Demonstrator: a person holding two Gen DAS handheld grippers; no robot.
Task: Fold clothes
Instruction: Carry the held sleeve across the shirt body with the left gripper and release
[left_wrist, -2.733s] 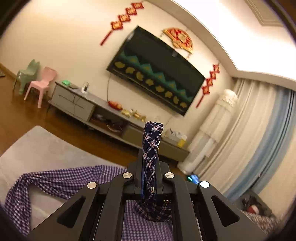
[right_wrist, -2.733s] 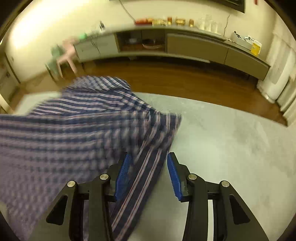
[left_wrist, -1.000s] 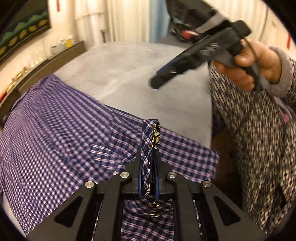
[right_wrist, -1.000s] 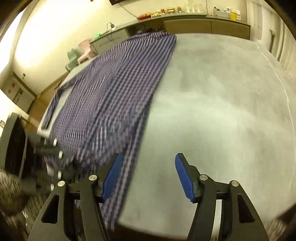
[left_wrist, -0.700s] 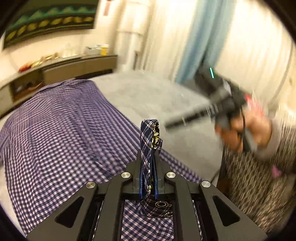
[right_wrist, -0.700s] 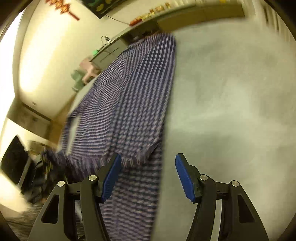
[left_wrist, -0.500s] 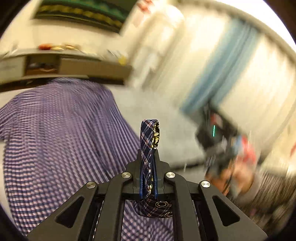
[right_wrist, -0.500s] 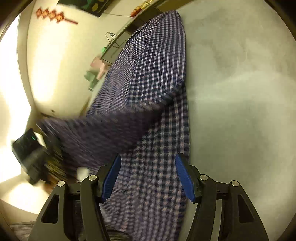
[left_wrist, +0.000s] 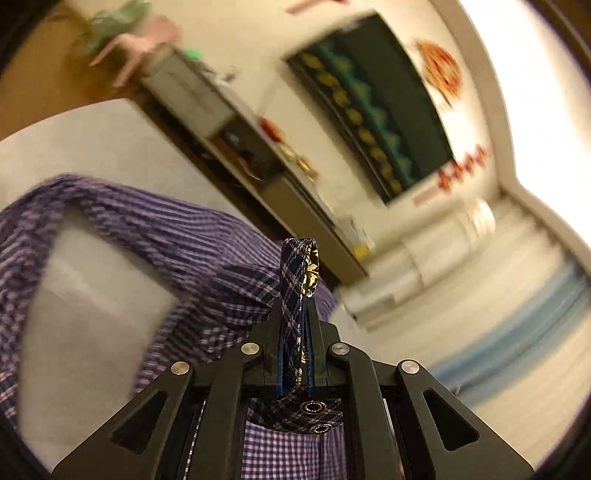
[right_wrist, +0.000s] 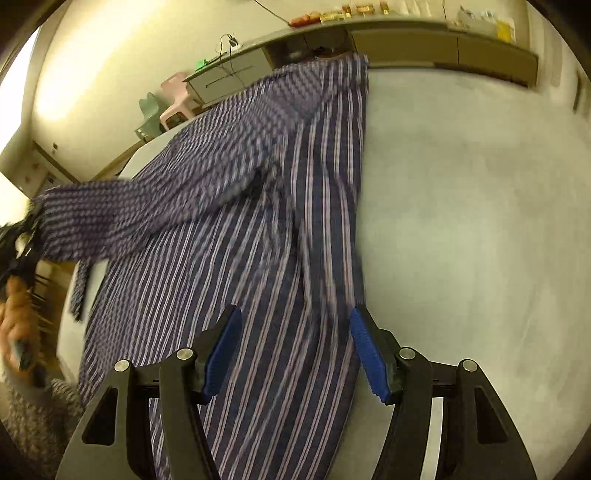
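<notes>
- Where the left gripper (left_wrist: 295, 354) appears in the left wrist view: jaws clamped narrow on a folded strip of the checked shirt (left_wrist: 192, 254), the strip (left_wrist: 297, 273) standing upright past the fingertips, with a gold-patterned lining on its inner face.
- Below the clamp: two metal snap fasteners (left_wrist: 314, 408) on a dark plaid band, lighter check fabric beneath.
- Rest of the shirt in that view: trailing left and down over the grey surface (left_wrist: 92, 295), blurred.
- Right gripper (right_wrist: 295, 354): jaws spread wide, blue pads (right_wrist: 221, 350) well apart, gripping nothing, positioned above the near end of the shirt (right_wrist: 280, 240).
- Shirt position, right wrist view: spread lengthwise along the left part of the grey surface (right_wrist: 461, 221), far end near the low cabinet (right_wrist: 424, 44), one sleeve (right_wrist: 122, 218) stretched out to the left edge of frame toward a blurred hand (right_wrist: 14, 306).
- Background, left wrist view: wall-mounted television (left_wrist: 376, 122), red wall ornaments (left_wrist: 441, 70), pale curtains (left_wrist: 517, 314), pink chair (left_wrist: 144, 40); all motion-blurred.
</notes>
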